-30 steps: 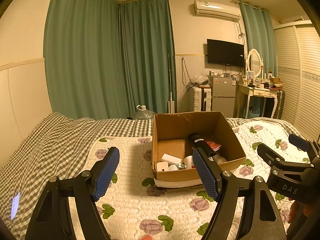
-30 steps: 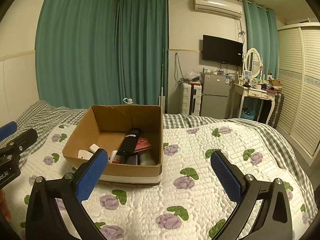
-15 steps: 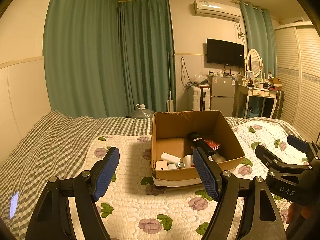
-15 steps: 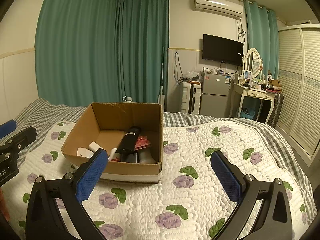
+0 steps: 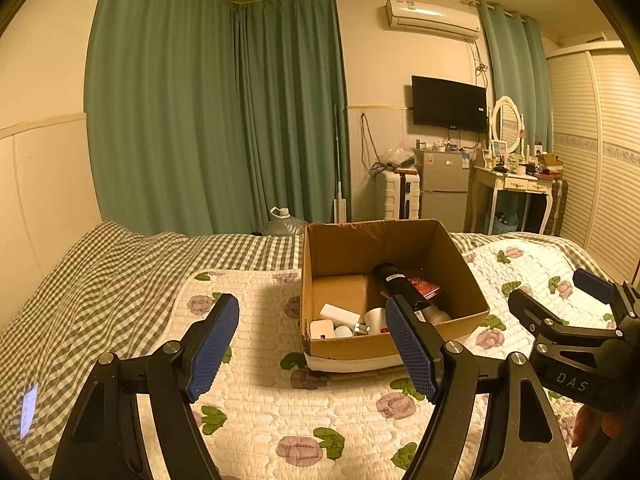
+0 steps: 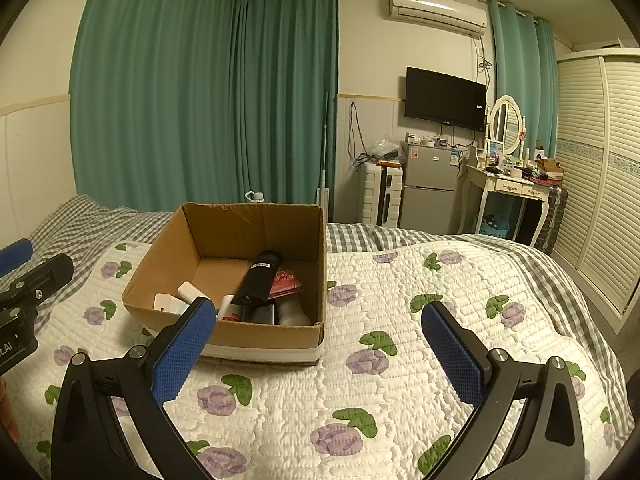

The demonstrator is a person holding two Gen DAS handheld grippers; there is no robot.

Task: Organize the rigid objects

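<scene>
An open cardboard box sits on the quilted bed. Inside lie a black cylinder, a red packet, white blocks and white bottles. My left gripper is open and empty, held above the quilt in front of the box. My right gripper is open and empty, in front of and to the right of the box; it also shows in the left wrist view.
The floral quilt covers the bed over a checked sheet. Green curtains, a small fridge, a white suitcase, a dressing table and a wardrobe stand beyond the bed. A lit phone lies at left.
Both grippers have drawn back and risen slightly, so the box looks a little farther and higher in view. Both stay open and empty.
</scene>
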